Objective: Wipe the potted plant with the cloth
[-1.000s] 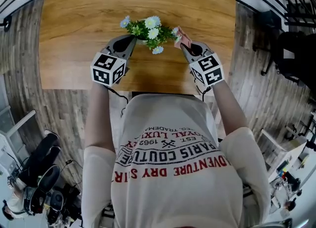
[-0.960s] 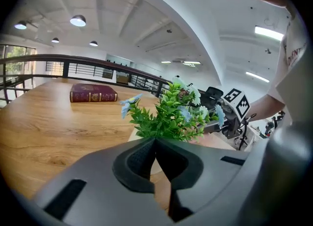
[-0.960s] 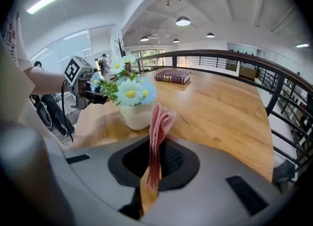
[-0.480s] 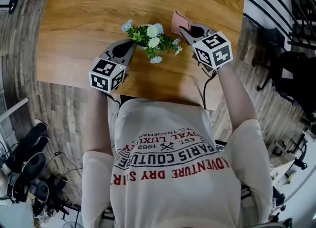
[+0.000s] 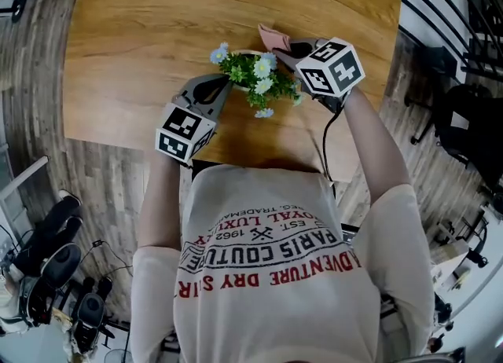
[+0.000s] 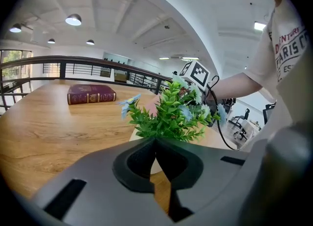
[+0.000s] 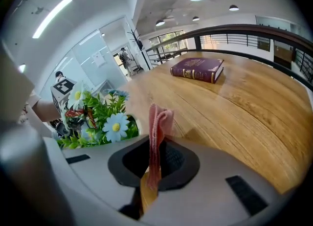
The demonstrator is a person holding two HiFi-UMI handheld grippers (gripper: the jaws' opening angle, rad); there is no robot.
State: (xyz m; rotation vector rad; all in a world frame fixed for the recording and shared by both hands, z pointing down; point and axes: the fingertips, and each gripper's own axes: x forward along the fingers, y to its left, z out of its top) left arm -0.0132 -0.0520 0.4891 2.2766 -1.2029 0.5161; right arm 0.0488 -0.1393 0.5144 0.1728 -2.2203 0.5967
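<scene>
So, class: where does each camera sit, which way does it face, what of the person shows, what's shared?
Head view: on head, facing down at table; shirt, arms show.
Left gripper view: behind shut jaws, facing plant; right arm, shirt show.
Right gripper view: behind jaws clamping cloth, facing book; left arm shows.
Shared: plant, book.

A table (image 5: 141,55) of warm wood, its grain plain under a smooth satin finish that catches soft reflections. The cloth (image 7: 157,122) is pink, soft, napped and matt. The plant (image 5: 255,78) has plastic-looking green leaves and matt white and blue petals. Left gripper (image 6: 156,143) and right gripper (image 7: 155,144) show matt grey plastic shells; ribbed black pads (image 7: 172,157) line the right one. The book (image 7: 197,68) has a maroon, faintly glossy cover. Railing (image 7: 244,28): dark metal. Floor (image 5: 102,188): grey, rough-looking planks.
</scene>
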